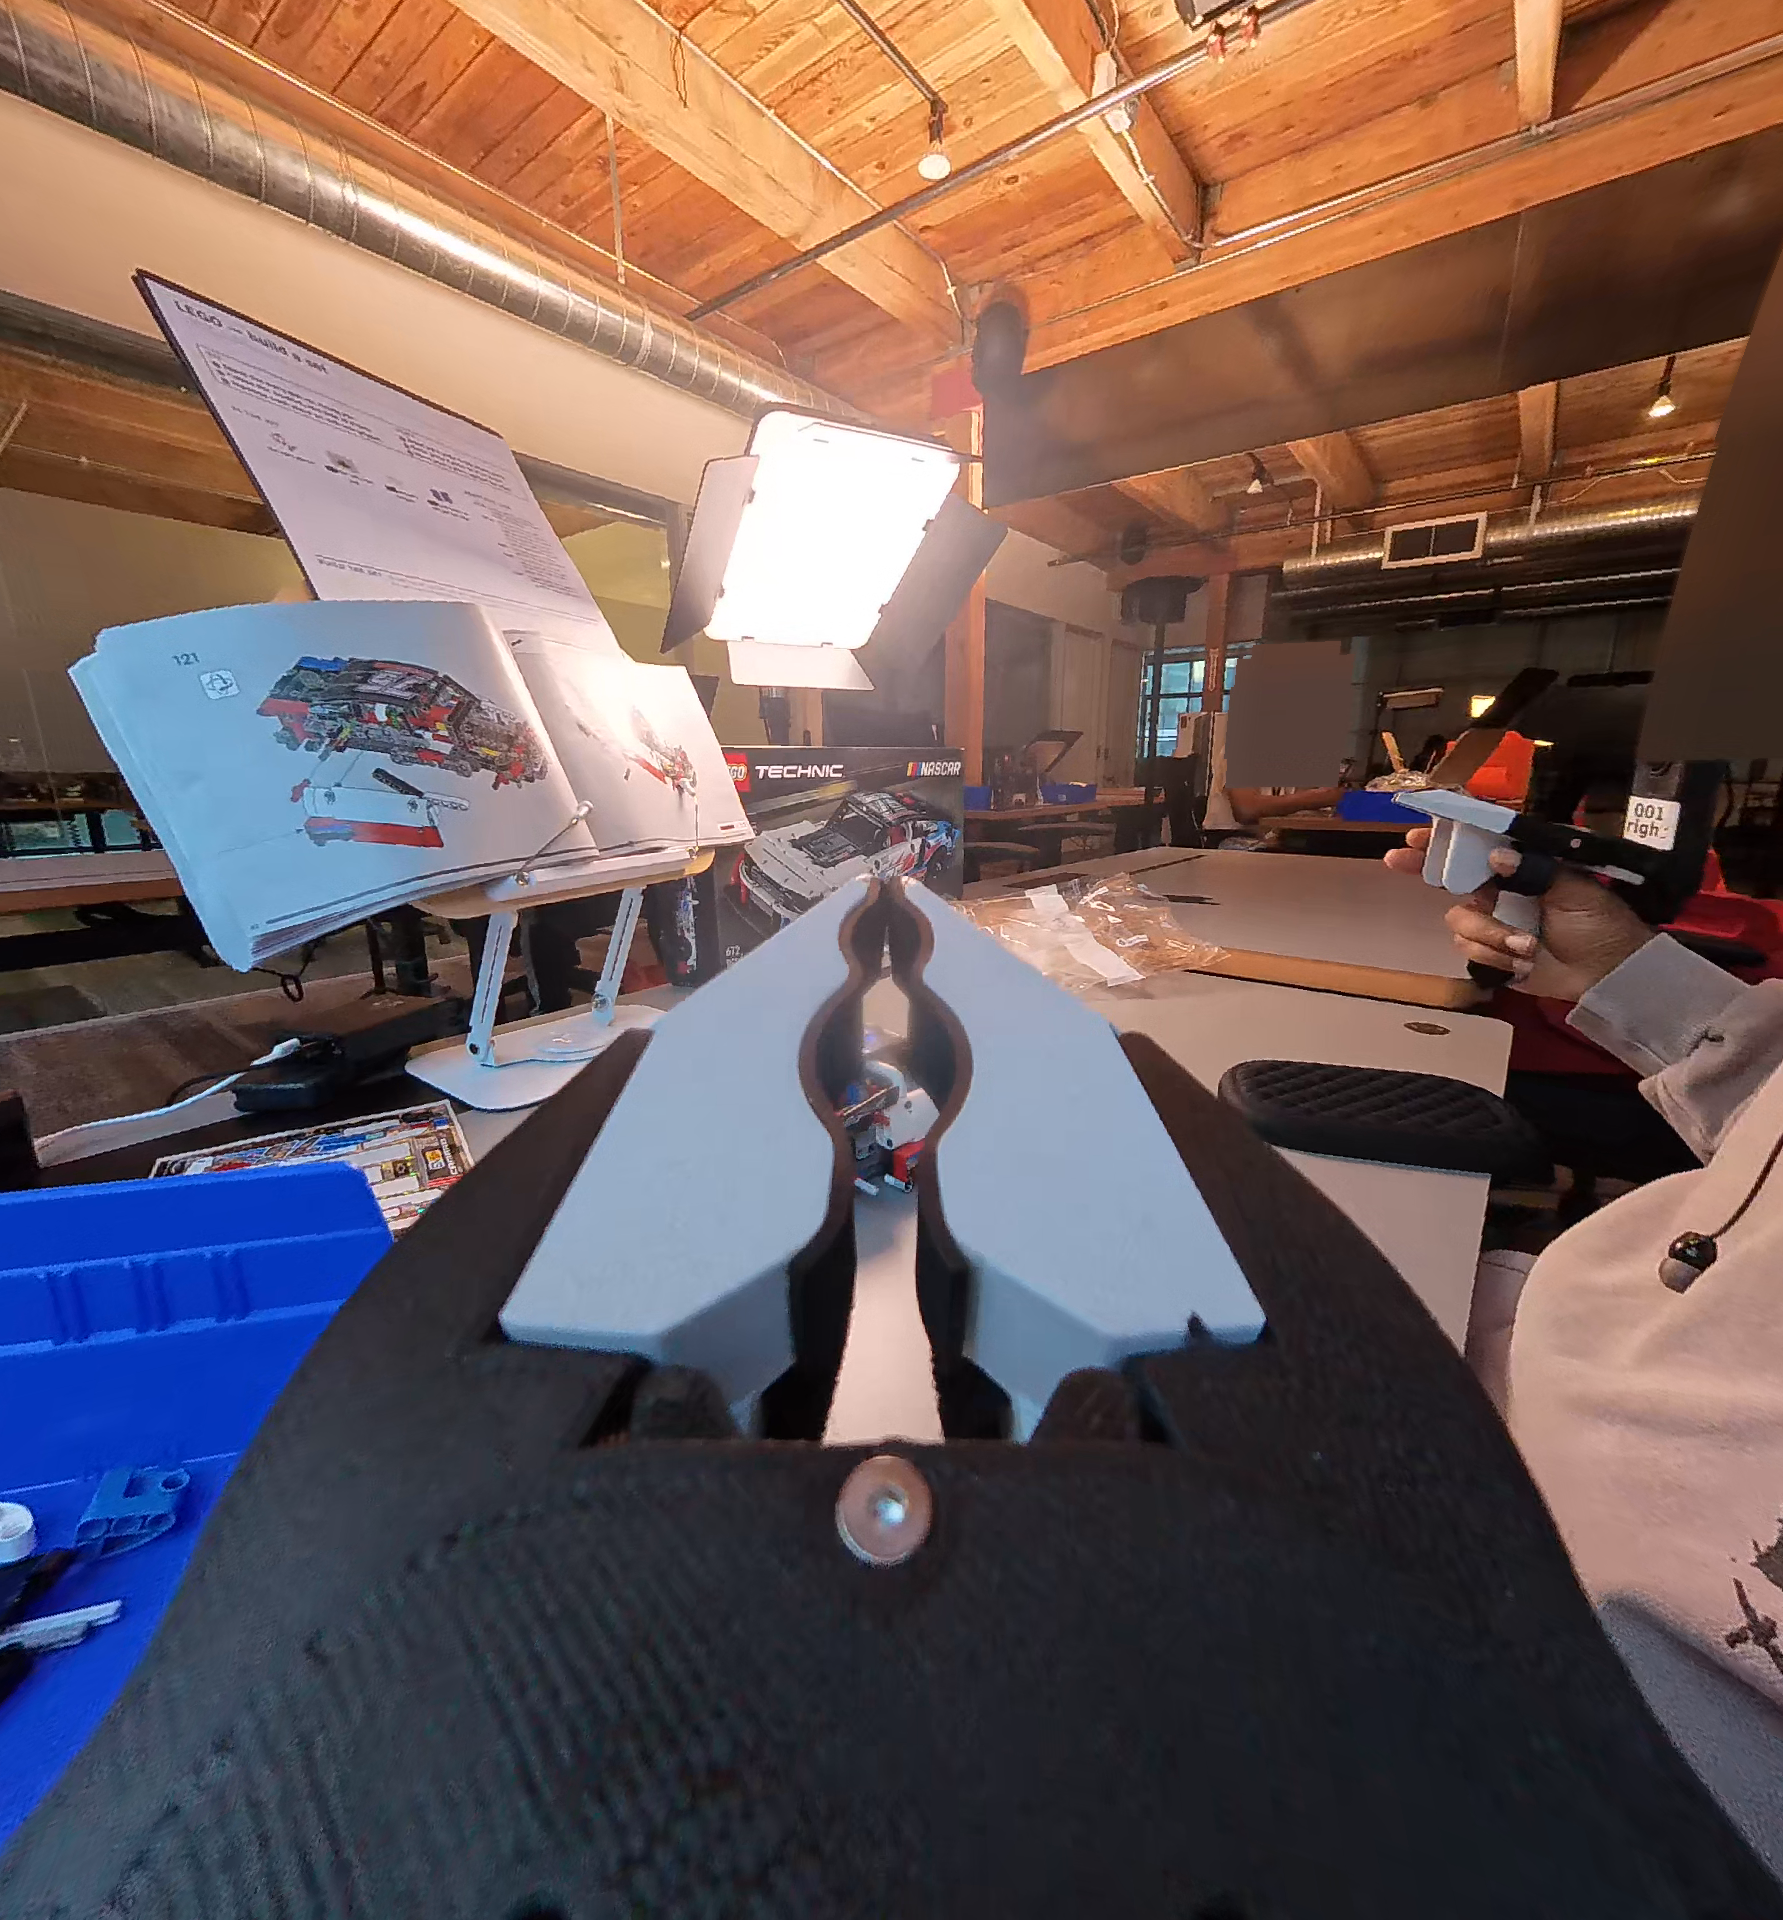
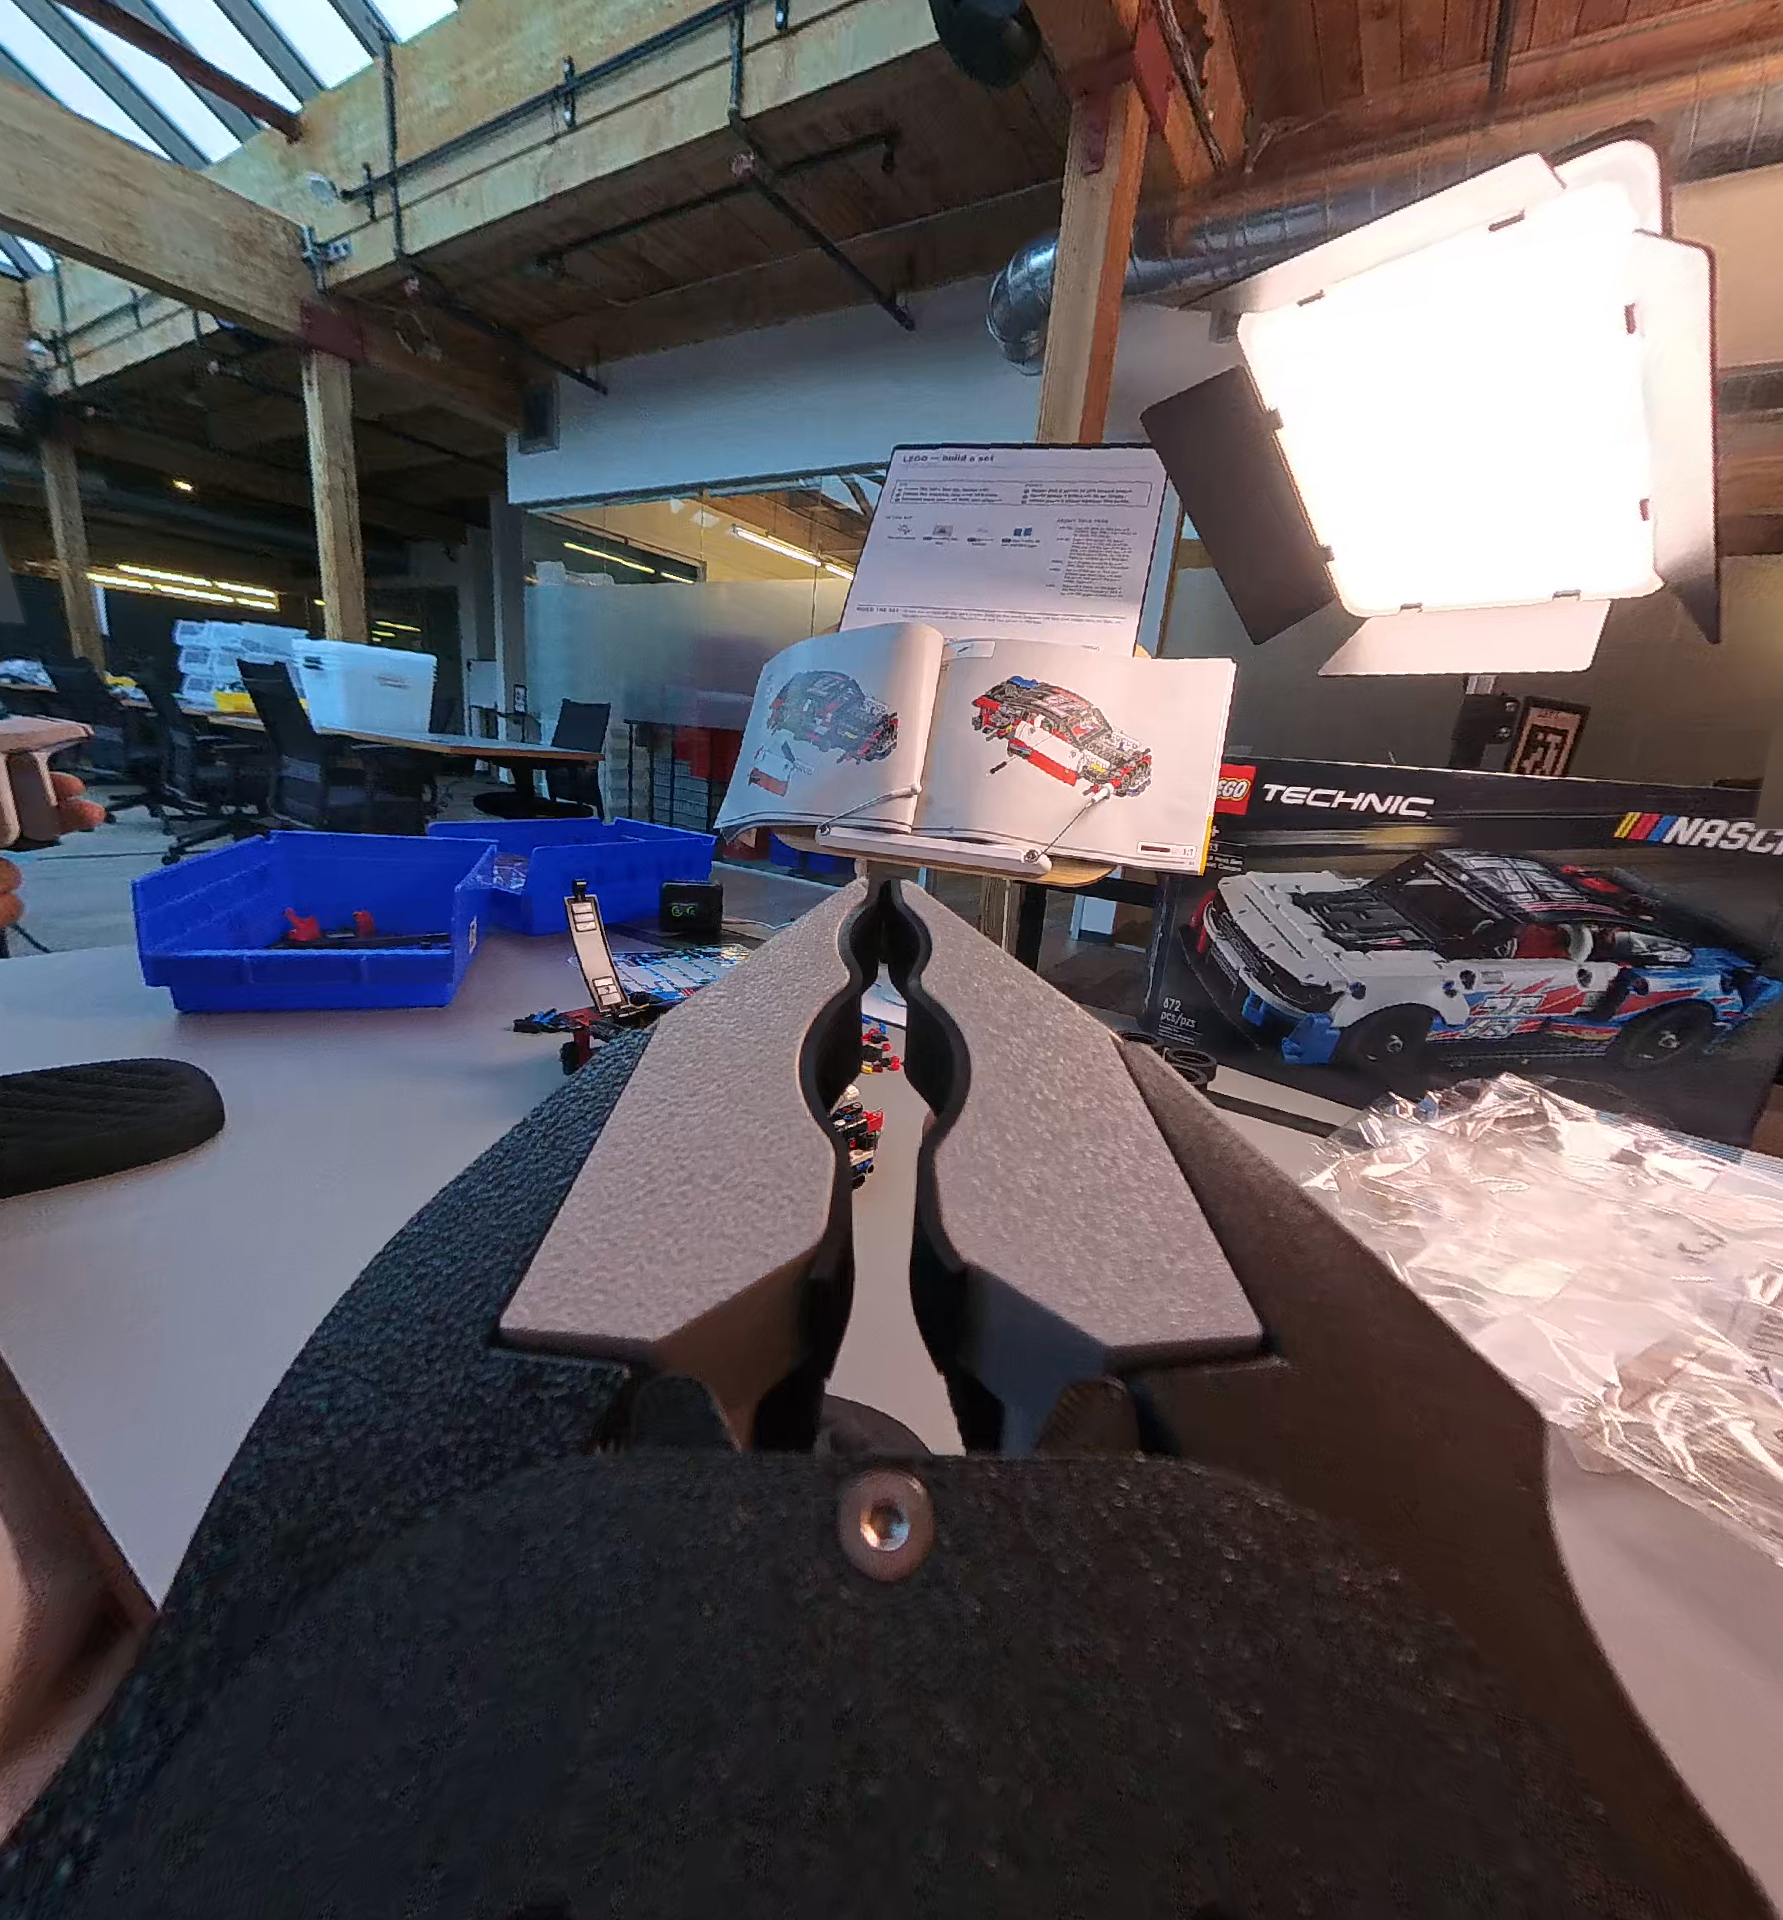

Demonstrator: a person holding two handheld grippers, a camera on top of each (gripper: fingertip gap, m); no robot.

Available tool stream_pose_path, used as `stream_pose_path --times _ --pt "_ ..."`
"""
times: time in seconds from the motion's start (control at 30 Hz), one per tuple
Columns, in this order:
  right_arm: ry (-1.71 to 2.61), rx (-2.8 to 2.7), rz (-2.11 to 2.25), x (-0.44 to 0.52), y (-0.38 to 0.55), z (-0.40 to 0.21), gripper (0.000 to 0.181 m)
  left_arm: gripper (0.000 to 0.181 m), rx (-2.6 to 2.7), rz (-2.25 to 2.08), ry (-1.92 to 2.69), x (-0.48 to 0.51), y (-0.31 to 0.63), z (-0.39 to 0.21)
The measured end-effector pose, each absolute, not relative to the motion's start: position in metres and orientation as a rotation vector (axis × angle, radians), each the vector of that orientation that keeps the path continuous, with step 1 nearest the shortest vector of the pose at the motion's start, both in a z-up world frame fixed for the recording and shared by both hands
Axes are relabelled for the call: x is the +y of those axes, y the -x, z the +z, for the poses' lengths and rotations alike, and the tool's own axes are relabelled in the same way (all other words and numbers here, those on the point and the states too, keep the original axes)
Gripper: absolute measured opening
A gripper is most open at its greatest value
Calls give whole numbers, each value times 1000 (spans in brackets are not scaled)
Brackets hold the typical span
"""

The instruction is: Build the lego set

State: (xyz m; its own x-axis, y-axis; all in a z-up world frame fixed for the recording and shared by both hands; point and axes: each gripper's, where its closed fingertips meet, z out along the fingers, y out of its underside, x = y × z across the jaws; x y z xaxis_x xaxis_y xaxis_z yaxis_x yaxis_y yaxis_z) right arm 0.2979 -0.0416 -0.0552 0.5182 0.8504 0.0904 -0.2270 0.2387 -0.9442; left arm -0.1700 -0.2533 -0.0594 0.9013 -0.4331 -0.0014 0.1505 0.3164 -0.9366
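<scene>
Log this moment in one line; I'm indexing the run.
left gripper shut, empty | right gripper shut, empty | both raised | partial lego car on table

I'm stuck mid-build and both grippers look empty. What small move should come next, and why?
Probably lower the left gripper toward the partly built car on the table and open it. Both it and the right gripper are shut on nothing and held above the table, while the instruction booklet lies open on its stand.

Studio light panel [image 1: 830, 530] [image 2: 1453, 400]: blown-out white glare, both views. Skylight [image 2: 191, 62] adds daylight. Strong fisheye bending at edges. Background hall dim. Tabletop [image 2: 243, 1247] evenly lit, focus sharp.
</scene>
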Motion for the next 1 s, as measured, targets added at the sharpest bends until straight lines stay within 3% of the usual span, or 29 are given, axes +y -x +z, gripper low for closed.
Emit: stream_pose_path --times 0.37,0.57,0.7,1.0 --pt "1095 -735 864 -40 -288 -59 0 0 245 -402 1217 -245 168 -62" --pt "1134 -855 841 -45 -222 -50 0 0 225 -327 1408 -172 129 -65" --pt "1320 -845 775 -35 -165 -58 0 0 152 -97 1722 -105 113 -114" --pt "1681 -880 710 -48 -78 -163 4 0 22 36 1952 -70 66 -202"
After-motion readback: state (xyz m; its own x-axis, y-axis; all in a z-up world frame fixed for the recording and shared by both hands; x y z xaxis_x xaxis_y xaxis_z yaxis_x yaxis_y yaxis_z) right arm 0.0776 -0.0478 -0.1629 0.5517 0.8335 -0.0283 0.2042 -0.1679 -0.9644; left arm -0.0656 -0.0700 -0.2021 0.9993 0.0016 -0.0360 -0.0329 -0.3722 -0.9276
